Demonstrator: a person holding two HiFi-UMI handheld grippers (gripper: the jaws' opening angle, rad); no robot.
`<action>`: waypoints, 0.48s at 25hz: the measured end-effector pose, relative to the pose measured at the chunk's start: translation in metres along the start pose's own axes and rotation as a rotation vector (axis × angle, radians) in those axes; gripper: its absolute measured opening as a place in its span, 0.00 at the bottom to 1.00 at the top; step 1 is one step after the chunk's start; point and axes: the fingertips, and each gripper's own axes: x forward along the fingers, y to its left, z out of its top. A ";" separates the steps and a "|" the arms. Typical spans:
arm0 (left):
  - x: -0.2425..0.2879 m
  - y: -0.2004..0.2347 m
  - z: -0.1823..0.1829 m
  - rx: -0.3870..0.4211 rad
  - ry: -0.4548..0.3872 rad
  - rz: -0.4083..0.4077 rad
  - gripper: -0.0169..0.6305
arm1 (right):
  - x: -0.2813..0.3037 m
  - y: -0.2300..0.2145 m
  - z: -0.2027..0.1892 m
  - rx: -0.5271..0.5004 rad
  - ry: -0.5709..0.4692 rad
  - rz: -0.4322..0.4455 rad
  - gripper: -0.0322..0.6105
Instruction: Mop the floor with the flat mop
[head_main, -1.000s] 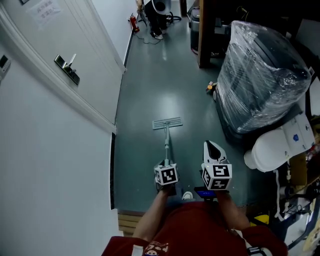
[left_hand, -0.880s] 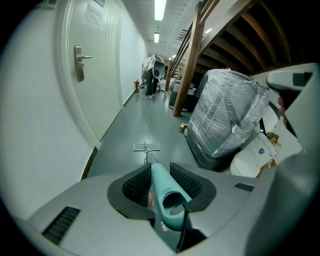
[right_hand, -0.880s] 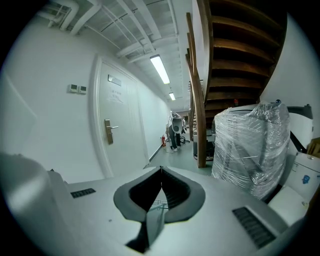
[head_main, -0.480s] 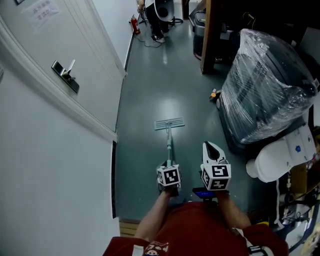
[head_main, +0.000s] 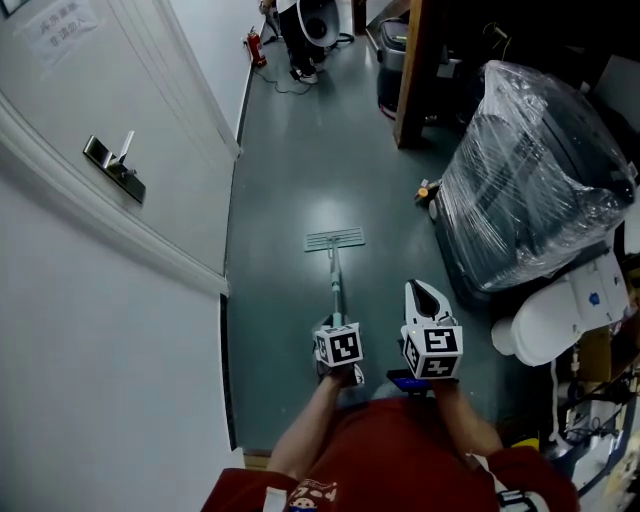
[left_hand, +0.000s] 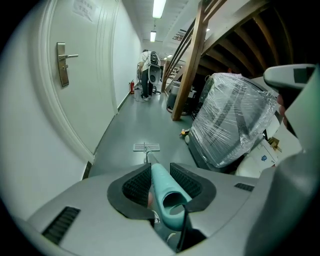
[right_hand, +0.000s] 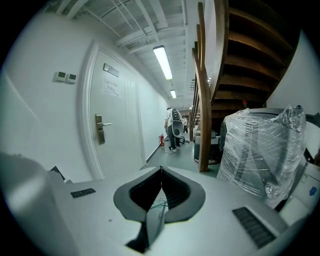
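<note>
A door (head_main: 130, 110) stands off to the left of the left hand-held gripper (head_main: 337, 342), which is clamped on the mop's teal handle (left_hand: 163, 189). The mop head (head_main: 335, 239) lies flat on the floor (head_main: 290, 190), well ahead of it. Just beside it, the right hand-held gripper (head_main: 424, 296) holds nothing, its jaws pressed together. A plastic-wrapped load (head_main: 530, 170) stands ahead to its right.

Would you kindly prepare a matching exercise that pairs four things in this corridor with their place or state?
1. left gripper
2. right gripper
3. mop head
4. plastic-wrapped load

A. flat on the floor ahead
B. shut, holding nothing
C. standing on the right side
D. shut on the mop handle

Pairs: 1-D, 2-B, 3-A, 4-C.
</note>
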 end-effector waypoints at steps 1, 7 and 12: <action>0.004 0.003 0.006 -0.001 0.000 0.000 0.23 | 0.006 -0.001 0.002 0.002 -0.001 -0.005 0.08; 0.026 0.011 0.035 0.012 0.008 -0.007 0.23 | 0.039 -0.008 0.015 0.020 -0.007 -0.021 0.08; 0.054 0.010 0.068 0.037 0.008 0.001 0.23 | 0.079 -0.019 0.028 0.030 -0.011 -0.020 0.08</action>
